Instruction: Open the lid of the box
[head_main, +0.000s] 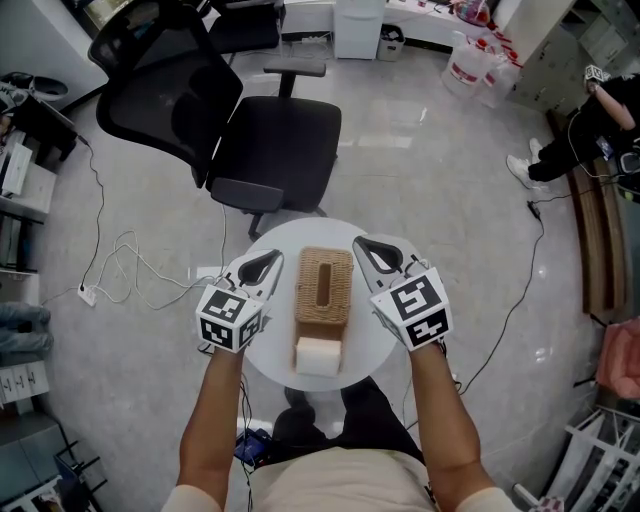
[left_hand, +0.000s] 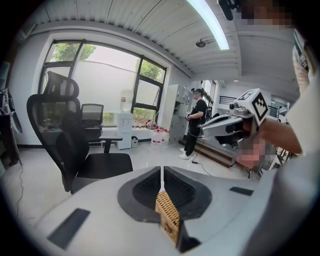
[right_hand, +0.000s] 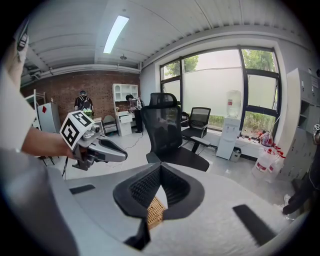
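Note:
A woven wicker box (head_main: 324, 285) with a slot in its lid lies in the middle of a small round white table (head_main: 270, 352). Against its near end stands a white roll (head_main: 318, 356). My left gripper (head_main: 274, 258) hovers just left of the box, jaws shut and empty. My right gripper (head_main: 358, 243) hangs just right of it, its jaws also shut on nothing. In the left gripper view the box (left_hand: 167, 218) shows below the closed fingertips (left_hand: 161, 170). The right gripper view shows the box (right_hand: 156, 213) under its closed fingertips (right_hand: 160, 166).
A black office chair (head_main: 250, 130) stands right behind the table. White cables (head_main: 130, 265) trail over the floor to the left. A person (head_main: 600, 120) stands at the far right, with water jugs (head_main: 480, 60) at the back.

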